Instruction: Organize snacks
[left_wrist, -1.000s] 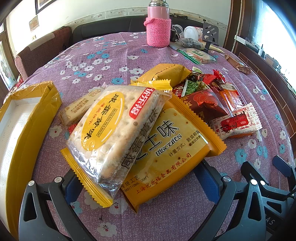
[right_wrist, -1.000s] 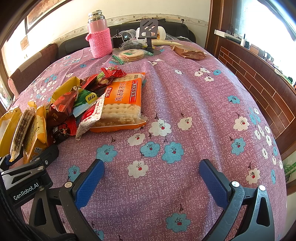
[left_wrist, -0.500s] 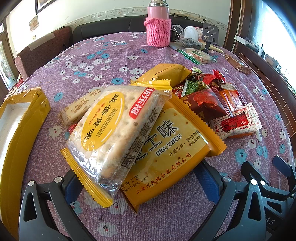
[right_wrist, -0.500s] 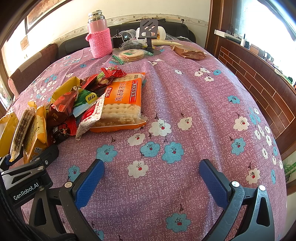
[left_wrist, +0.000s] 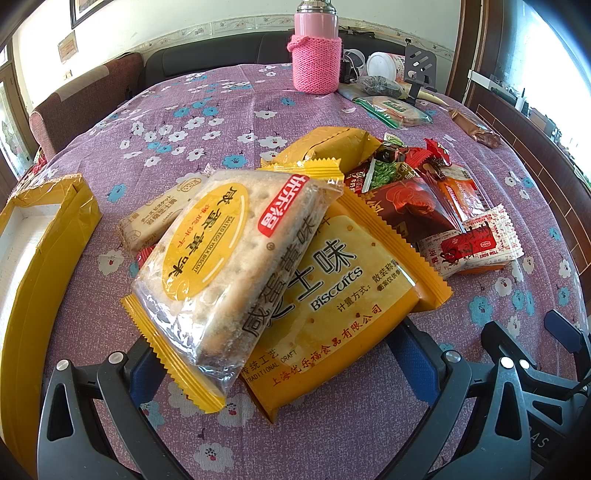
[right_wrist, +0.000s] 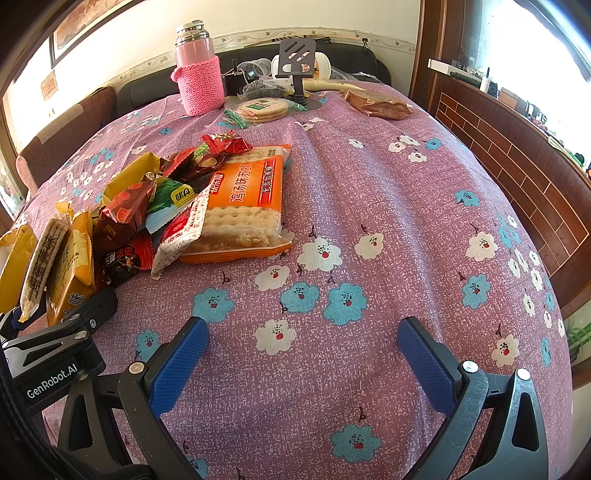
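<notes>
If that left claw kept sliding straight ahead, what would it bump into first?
Most likely the stacked biscuits: the left gripper is open, and the clear salted egg yolk biscuit pack lying on the yellow biscuit pack already overlaps its fingers, though depth is unclear.

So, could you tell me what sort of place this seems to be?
Probably a home living or dining room: a table under a floral tablecloth, a dark sofa behind it, and a pink knit-sleeved flask.
</notes>
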